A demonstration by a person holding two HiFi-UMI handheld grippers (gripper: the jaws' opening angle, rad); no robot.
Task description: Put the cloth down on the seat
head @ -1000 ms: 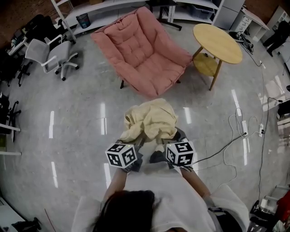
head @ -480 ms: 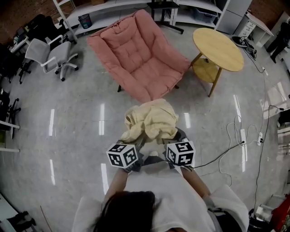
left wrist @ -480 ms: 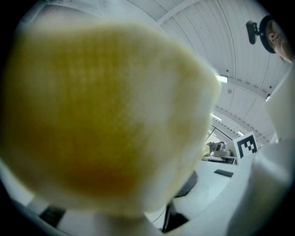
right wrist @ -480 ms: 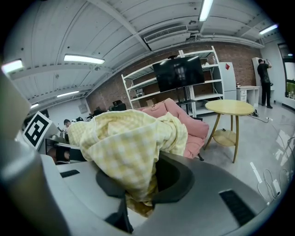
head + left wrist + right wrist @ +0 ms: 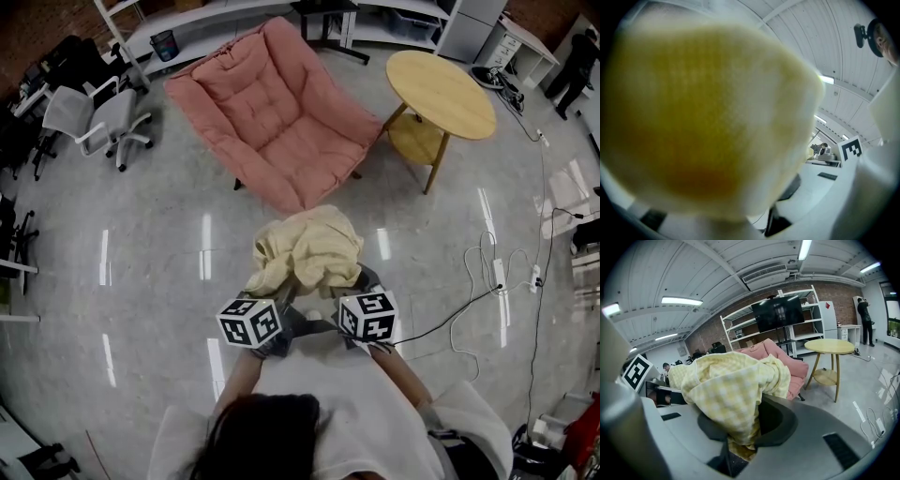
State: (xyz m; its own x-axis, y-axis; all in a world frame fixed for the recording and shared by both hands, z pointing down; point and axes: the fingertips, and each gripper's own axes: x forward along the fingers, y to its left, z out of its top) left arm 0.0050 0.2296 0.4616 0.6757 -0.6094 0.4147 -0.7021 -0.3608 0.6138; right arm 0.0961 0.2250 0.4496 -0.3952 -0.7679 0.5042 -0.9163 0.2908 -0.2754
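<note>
Fingers point(image 5: 780, 425) of L gripper point(image 5: 284, 302), R gripper point(image 5: 352, 289) pinch cloth point(image 5: 311, 246), crumpled, spilling fwd

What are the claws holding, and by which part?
Both grip the yellow cloth. Right claw pinches a hanging fold at its near edge; left claw grips the near left side, exact spot hidden by fabric.

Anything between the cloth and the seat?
Nothing visible. Only bare floor lies between the held cloth and the seat. The table stands off to the right, out of the line.
</note>
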